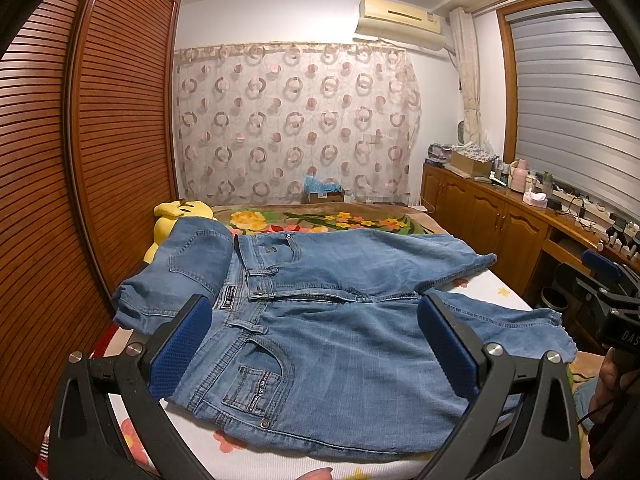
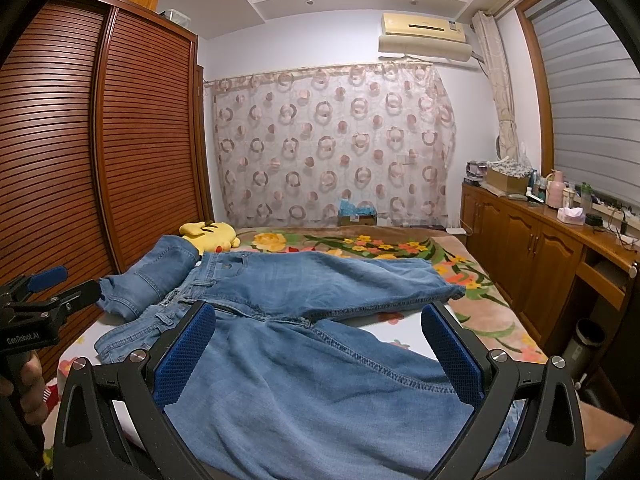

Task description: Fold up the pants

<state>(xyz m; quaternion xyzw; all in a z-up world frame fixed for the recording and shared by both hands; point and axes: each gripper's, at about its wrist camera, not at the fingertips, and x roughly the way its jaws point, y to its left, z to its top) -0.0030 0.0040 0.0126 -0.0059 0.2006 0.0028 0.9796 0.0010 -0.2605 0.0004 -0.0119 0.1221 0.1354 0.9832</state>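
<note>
**Desk:** What does the left side show?

**Caption writer:** The left gripper (image 1: 312,344) hovers wide open and empty over the waistband end of the jeans (image 1: 340,320), which lie spread on the bed (image 1: 280,468), front up. Beyond its left finger, a second denim piece (image 1: 188,276) — whether separate or part of the same pair cannot be told — overlaps the waistband, with a yellow plush toy (image 1: 176,212) farther off.

**Desk:** And to the right?

**Caption writer:** The right gripper (image 2: 320,360) is equally spread and holds nothing — the nearer leg fills the gap between its blue pads (image 2: 182,364), while the far leg splays ahead toward the bed's right edge.

**Desk:** The risk?

**Caption writer:** Likely a crooked fold. The legs lie parted, so lifting one without matching seams could leave them skewed. A shallow pinch on heavy denim may slip, and the overlapping piece ahead of the left gripper could be dragged along.
</note>
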